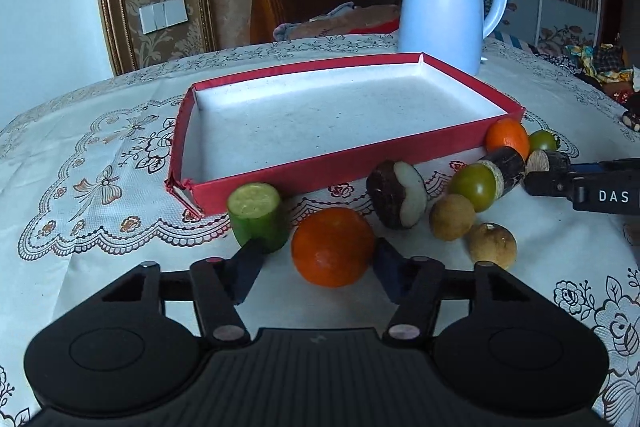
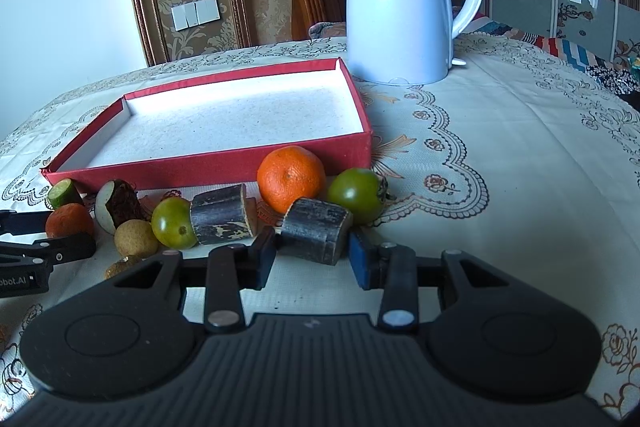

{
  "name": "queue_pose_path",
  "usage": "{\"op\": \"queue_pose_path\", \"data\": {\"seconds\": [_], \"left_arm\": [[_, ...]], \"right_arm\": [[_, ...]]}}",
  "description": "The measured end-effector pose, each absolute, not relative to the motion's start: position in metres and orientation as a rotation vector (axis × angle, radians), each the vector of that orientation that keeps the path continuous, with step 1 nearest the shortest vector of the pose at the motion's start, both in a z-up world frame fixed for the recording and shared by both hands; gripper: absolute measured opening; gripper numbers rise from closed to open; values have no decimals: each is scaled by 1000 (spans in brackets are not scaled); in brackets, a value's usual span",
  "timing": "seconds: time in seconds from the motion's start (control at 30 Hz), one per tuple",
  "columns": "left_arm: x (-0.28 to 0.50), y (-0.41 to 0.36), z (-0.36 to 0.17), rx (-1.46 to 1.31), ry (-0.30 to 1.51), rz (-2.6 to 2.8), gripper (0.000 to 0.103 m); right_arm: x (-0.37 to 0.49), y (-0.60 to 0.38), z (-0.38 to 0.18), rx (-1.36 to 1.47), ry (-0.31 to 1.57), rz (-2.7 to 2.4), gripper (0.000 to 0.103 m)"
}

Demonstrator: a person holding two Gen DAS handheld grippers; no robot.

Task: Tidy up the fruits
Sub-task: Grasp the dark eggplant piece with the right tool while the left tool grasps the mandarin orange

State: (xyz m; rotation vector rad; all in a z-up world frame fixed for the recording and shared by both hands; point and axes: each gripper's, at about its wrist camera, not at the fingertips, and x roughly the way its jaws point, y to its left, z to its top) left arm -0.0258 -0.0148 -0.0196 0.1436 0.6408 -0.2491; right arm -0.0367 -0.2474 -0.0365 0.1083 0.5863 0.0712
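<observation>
Readable writing: "Midea" on the white kettle (image 2: pixel 400 3), which stands behind the red tray (image 1: pixel 472 149), at its far right corner. "DAS" shows on the right gripper's body in the left wrist view; "obot.AI" on the left gripper's body in the right wrist view.

Left gripper (image 1: pixel 320 267): jaws spread wide, straddling an orange (image 1: pixel 332 247) that lies in front of the tray; contact with the pads cannot be told. Its left finger tip overlaps the cucumber piece (image 1: pixel 258 215), which stands against the tray's front wall.

Right gripper (image 2: pixel 312 259): jaws parted around a dark sugarcane piece (image 2: pixel 316 229) in front of the tray's right corner; left pad looks against it, right pad just beside it. Not clenched.

In front of the tray's front wall: taro piece (image 1: pixel 398 199), two green tomatoes (image 2: pixel 174 223) (image 2: pixel 356 195), second sugarcane piece (image 2: pixel 220 215), second orange (image 2: pixel 291 177), two longans (image 1: pixel 452 217) (image 1: pixel 492 242). Tray floor bare white.
</observation>
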Motion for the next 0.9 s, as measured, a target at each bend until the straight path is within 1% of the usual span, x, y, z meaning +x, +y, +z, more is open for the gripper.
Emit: {"op": "queue_pose_path", "data": {"seconds": [0.07,0.1,0.2,0.47,0.53,0.77,0.9], "left_arm": [[-26,-16,-19,141,640,-258,52],[-25,-16,-19,133,643,-262,47],[-26,-20,-19,107,650,-240,43],[-27,-27,-17,48,659,-156,42],[-26,-27,-17,37,661,-147,42],[-28,-32,-18,57,653,-126,41],[-28,-34,-19,79,646,-122,41]], "right_arm": [[-37,-247,-37,107,586,71,37],[-37,-247,-37,107,586,71,37],[-37,-246,-37,92,587,66,37],[-41,-237,-34,39,565,34,35],[-45,-235,-32,31,551,30,33],[-53,-220,-28,-12,522,46,31],[-53,-228,-28,32,526,53,31]]}}
